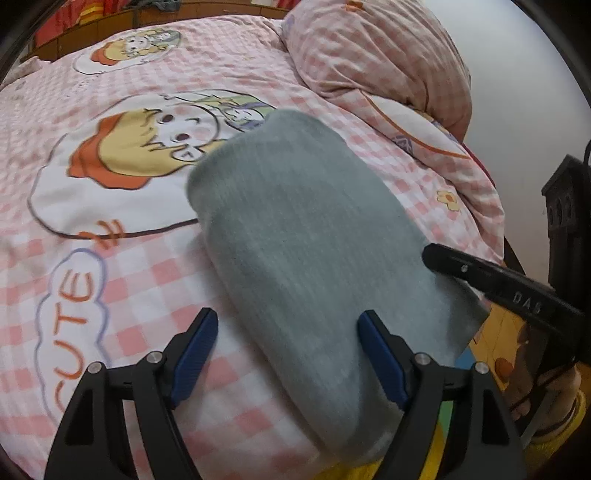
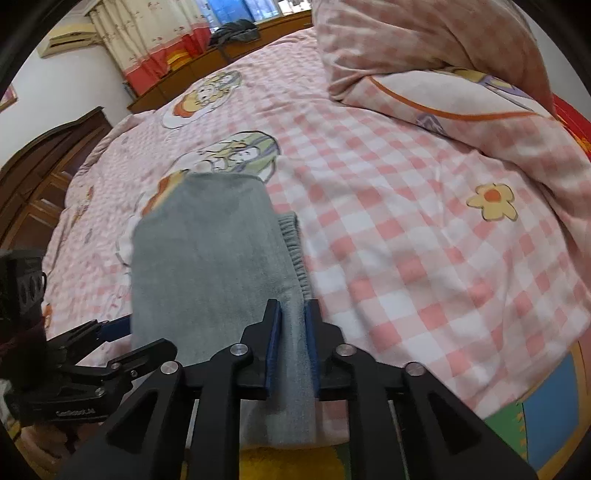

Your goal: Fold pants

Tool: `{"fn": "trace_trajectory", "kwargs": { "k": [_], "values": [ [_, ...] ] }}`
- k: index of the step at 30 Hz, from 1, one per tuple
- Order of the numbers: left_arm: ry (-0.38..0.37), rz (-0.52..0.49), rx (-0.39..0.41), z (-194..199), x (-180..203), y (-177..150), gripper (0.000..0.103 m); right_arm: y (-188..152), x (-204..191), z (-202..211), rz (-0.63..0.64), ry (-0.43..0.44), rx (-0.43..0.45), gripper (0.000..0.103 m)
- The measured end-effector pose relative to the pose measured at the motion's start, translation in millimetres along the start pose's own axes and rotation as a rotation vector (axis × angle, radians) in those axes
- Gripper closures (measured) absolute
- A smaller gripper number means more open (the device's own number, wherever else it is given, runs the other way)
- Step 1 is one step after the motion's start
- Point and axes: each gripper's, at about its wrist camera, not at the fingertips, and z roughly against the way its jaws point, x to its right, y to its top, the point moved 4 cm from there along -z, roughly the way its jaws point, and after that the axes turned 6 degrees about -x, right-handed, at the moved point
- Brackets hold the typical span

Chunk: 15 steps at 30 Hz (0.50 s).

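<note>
Grey pants (image 1: 303, 236) lie folded in a thick stack on the pink checked bed sheet (image 1: 122, 280), near its front edge. In the right wrist view the pants (image 2: 207, 266) show their elastic waistband at the right side. My left gripper (image 1: 288, 325) is open, its blue pads either side of the stack's left front part, nothing held. My right gripper (image 2: 293, 314) is shut on the right edge of the pants. The right gripper's finger (image 1: 491, 280) shows in the left wrist view; the left gripper (image 2: 110, 328) shows in the right wrist view.
A bunched pink checked quilt (image 2: 443, 74) lies at the back right of the bed. A wooden headboard and cabinet (image 2: 44, 162) stand at the left. Curtains and a ledge with dark clothing (image 2: 232, 33) are at the far end.
</note>
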Motion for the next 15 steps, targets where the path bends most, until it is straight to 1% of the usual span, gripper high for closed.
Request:
{"fn": "trace_trajectory", "kwargs": {
  "k": [1, 3, 4, 7, 9, 11, 13, 15],
  "values": [
    [0.006, 0.008, 0.013, 5, -2, -2, 0.021, 1, 0, 1, -0.003, 0.006, -0.003, 0.069],
    [0.017, 0.015, 0.026, 11, -5, -5, 0.021, 7, 0, 3, -0.014, 0.044, -0.004, 0.057],
    [0.018, 0.026, 0.028, 12, -7, -6, 0.021, 10, 0, 1, -0.019, 0.061, -0.007, 0.054],
    [0.006, 0.054, 0.022, 10, -10, -5, 0.021, 16, -1, -8, -0.022, 0.091, -0.039, 0.053],
    [0.006, 0.071, 0.02, 7, -11, -4, 0.02, 17, -2, -18, -0.006, 0.092, -0.065, 0.053],
    [0.002, 0.089, 0.021, 3, -13, -4, 0.018, 14, -4, -35, 0.02, 0.099, -0.119, 0.053],
    [-0.003, 0.099, 0.018, -2, -12, -3, 0.016, 10, -3, -44, 0.031, 0.093, -0.131, 0.047],
    [-0.002, 0.095, 0.015, -7, -10, 0, 0.014, 9, -1, -48, 0.033, 0.123, -0.129, 0.043]
  ]
}}
